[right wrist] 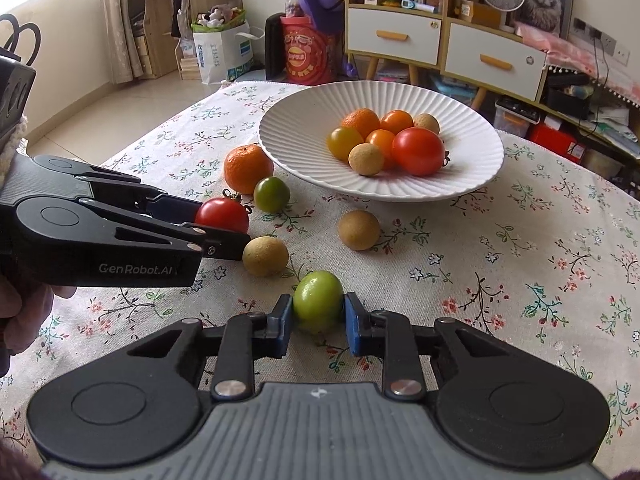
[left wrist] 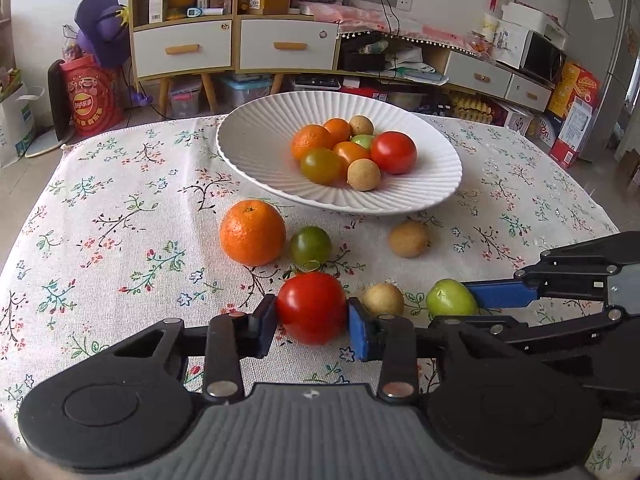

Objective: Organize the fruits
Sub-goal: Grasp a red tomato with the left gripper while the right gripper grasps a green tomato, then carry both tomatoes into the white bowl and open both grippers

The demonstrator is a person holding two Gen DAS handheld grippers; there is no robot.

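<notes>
My left gripper (left wrist: 312,312) is shut on a red tomato (left wrist: 311,307) low over the tablecloth; it shows from the side in the right wrist view (right wrist: 224,220). My right gripper (right wrist: 318,312) is shut on a light green fruit (right wrist: 318,300), also seen in the left wrist view (left wrist: 452,302). A white ribbed plate (left wrist: 248,148) at the table's far side holds several fruits: oranges, tomatoes and tan round ones. Loose on the cloth are an orange (left wrist: 252,232), a dark green tomato (left wrist: 310,245) and two tan round fruits (left wrist: 408,239) (left wrist: 383,299).
The table has a floral cloth (left wrist: 120,240). Behind it stand drawer cabinets (left wrist: 236,44), a red bag (left wrist: 90,100), boxes and a fridge (left wrist: 600,60). The table edges fall away at left and right.
</notes>
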